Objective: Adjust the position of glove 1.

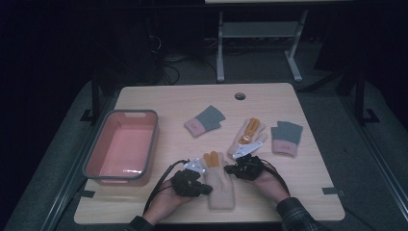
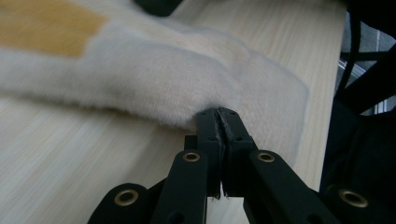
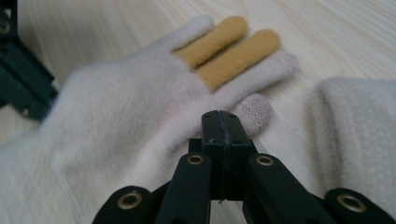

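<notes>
Both grippers sit at the cream glove with orange fingers [image 1: 219, 180], which lies flat near the desk's [image 1: 183, 101] front edge, about midway along it, cuff toward the person. Left gripper [image 2: 218, 114], jaws pressed together, pinches the glove's fuzzy edge on its left side, while the right gripper [image 3: 222, 122] has its jaws fully closed at the glove's opposite edge, near the thumb; whether any fabric is caught between them I cannot tell
</notes>
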Tool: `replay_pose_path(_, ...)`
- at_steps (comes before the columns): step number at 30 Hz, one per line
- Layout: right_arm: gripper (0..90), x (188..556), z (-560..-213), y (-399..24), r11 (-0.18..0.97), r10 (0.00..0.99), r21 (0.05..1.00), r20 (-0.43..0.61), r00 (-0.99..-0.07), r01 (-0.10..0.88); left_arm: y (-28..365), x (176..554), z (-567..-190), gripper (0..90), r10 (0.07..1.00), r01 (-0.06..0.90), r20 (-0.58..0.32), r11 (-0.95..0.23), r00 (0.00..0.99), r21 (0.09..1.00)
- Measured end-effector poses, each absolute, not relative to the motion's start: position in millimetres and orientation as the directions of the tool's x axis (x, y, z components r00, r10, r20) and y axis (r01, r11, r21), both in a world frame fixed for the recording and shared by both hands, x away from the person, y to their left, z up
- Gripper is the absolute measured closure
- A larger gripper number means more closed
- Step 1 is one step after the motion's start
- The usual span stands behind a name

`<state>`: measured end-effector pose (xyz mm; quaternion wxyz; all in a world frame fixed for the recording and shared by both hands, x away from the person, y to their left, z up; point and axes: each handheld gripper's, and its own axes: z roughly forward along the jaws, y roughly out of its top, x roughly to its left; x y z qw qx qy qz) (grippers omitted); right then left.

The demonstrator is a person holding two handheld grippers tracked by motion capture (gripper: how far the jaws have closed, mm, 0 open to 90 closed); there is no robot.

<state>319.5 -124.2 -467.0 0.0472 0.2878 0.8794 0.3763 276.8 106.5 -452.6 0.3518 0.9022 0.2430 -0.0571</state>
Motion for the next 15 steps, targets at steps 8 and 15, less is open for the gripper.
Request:
replay_pose_path(8,90.0,323,-467,-128,0.546,0.562,0.685,0.126,-0.817,0.482,76,278,-457,87.5,0.347,0.437,-0.268,-0.659,0.899,0.612)
replay_pose_path(15,90.0,330,-469,-127,0.548,0.576,0.684,0.109,-0.810,0.482,52,278,-460,87.5,0.312,0.410,-0.266,-0.676,0.912,0.613)
